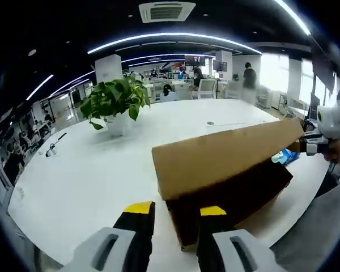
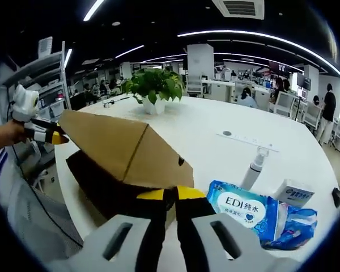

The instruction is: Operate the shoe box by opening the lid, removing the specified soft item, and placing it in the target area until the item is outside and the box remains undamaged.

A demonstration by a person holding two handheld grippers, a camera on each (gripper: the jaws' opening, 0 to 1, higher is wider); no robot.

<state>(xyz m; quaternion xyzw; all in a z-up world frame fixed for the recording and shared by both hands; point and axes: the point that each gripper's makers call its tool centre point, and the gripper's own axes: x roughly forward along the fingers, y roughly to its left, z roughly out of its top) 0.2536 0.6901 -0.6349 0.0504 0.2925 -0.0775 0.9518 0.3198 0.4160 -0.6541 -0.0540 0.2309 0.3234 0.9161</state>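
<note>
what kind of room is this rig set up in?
Looks like an open-plan office: rows of desks with people seated at them, long ceiling light strips, and a big white round table holding the shoe box and a potted plant.

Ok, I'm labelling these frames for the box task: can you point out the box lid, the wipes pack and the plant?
Lid (image 2: pixel 105 139): right gripper view, on its raised cardboard panel.
Wipes pack (image 2: pixel 243 208): right gripper view, on its white label.
Plant (image 1: pixel 116 99): left gripper view, on its leaves.

Left claw (image 1: pixel 175 214) parted; right claw (image 2: pixel 171 194) closed, tips together.
</note>
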